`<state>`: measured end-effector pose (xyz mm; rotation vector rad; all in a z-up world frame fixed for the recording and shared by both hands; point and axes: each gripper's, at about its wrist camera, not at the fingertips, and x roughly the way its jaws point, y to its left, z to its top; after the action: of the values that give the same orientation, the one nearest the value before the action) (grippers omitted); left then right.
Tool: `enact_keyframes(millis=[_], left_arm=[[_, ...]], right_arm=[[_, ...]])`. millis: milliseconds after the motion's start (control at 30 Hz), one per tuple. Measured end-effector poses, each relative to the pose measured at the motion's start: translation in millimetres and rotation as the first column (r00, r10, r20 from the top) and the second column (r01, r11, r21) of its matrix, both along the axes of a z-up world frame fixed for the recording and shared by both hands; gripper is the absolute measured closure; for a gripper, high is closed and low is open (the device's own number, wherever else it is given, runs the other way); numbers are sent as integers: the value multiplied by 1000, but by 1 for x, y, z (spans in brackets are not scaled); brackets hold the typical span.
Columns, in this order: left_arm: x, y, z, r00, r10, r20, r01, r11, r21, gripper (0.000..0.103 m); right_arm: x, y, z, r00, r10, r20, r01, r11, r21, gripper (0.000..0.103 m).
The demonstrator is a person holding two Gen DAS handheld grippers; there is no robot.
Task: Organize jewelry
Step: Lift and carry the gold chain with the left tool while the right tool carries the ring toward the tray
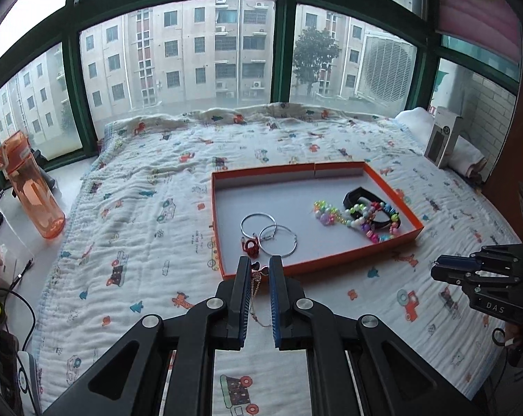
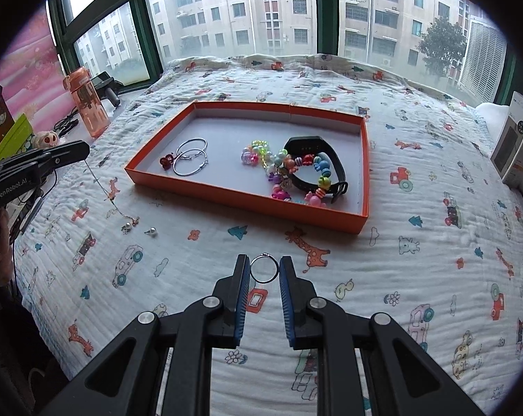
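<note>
While orange tray (image 2: 363,173) sits on bed, left hand-held gripper (image 1: 259,270) pinches necklace chain (image 1: 254,298); right hand-held gripper (image 2: 264,267) clamps silver ring (image 2: 264,267).

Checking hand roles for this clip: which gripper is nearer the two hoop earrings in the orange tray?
Left. The left gripper, holding a thin chain, sits by the tray edge beside the hoop earrings. The right gripper, holding a ring, is farther off.
</note>
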<state>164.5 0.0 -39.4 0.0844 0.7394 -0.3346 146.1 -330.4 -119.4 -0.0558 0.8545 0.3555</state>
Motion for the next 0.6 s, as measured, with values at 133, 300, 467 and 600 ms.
enact_keyframes(millis=[133,300,467,600], left_arm=[[-5,-5,29,999,-10,47,11,1000,-20,93],[-4,-6,58,997,-13,81,17,999,-50,93],[4,-8,81,993,-14,121,21,998,-51,93],[14,-8,95,990,-13,140,21,998,-59,93]], right_arm=[[-2,1,12,1000,0,30,0,1000,5,83],[-1,3,28,998,3,69,-4,1000,14,83],[3,5,43,994,6,107,-8,1000,15,83],[11,7,52,992,7,129,-10,1000,21,83]])
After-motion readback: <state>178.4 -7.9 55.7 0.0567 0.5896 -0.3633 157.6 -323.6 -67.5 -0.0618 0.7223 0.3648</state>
